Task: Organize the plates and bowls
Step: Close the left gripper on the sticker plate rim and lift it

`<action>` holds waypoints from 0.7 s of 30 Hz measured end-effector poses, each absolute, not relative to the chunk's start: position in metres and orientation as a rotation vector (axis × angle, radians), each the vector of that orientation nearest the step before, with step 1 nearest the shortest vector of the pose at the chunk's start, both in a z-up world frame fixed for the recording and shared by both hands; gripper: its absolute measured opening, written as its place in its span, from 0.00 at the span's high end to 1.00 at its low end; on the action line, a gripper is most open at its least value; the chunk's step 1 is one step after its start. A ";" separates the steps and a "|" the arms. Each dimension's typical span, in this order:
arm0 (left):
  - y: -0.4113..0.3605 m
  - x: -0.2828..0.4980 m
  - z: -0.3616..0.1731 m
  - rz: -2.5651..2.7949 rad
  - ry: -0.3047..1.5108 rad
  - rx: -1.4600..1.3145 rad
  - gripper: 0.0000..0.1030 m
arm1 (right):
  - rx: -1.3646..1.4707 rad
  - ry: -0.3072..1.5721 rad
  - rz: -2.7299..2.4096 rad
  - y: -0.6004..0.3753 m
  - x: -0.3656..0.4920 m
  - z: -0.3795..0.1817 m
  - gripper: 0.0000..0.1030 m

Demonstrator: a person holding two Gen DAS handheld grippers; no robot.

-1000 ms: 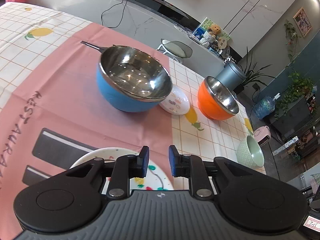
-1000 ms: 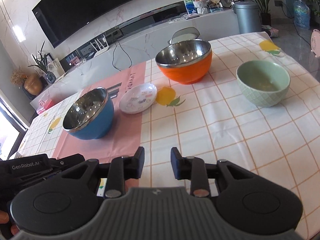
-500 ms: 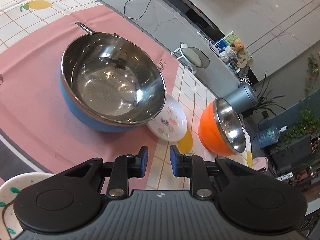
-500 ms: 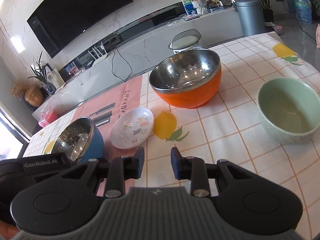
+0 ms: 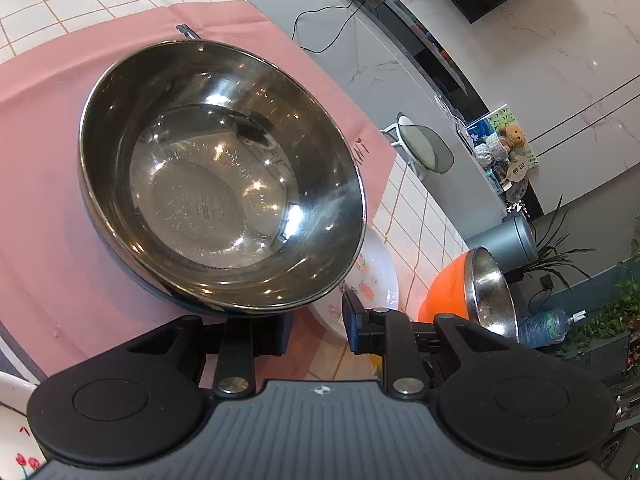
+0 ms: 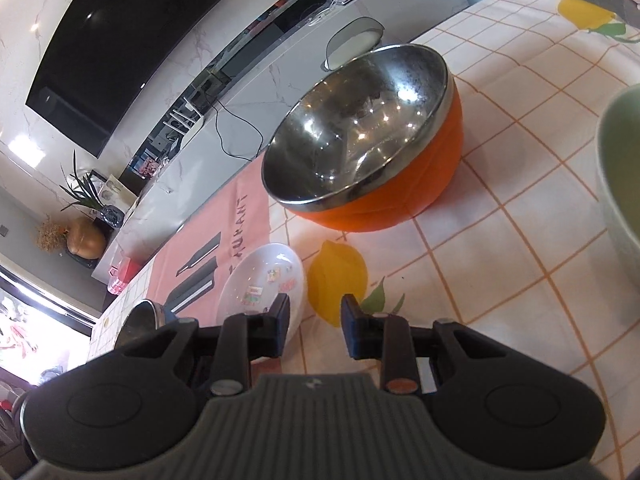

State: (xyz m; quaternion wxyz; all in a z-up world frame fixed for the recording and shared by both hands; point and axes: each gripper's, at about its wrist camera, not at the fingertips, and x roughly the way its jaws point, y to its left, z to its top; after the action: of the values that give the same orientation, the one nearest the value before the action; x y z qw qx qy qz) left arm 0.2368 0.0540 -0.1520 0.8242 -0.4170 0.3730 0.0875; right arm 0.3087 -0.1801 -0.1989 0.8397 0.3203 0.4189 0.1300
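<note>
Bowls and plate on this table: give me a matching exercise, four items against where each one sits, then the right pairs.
Items:
1. blue bowl
2. orange bowl
3. small white plate
4. green bowl

Places:
A. on the checked cloth, beside the printed lemon
B. at the right edge of the right wrist view
C. on the pink mat
D. on the checked cloth, beyond the printed lemon

Pairs: 1-C, 2-D, 3-A, 4-B
</note>
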 end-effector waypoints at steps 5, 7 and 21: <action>0.056 0.241 -0.155 0.186 0.802 -0.891 0.74 | 0.693 0.907 0.289 -0.173 0.318 -0.205 0.80; 0.056 0.241 -0.155 0.185 0.807 -0.879 0.77 | 0.683 0.907 0.305 -0.170 0.320 -0.206 0.81; 0.045 0.219 -0.142 0.137 0.857 -0.816 0.92 | 0.606 0.893 0.286 -0.168 0.292 -0.186 0.98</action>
State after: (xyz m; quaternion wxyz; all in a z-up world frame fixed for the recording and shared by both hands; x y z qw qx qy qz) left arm 0.2186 0.0448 -0.1422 0.8279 -0.3843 0.4035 0.0644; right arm 0.2919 -0.1678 -0.1863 0.8481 0.2875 0.4239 0.1358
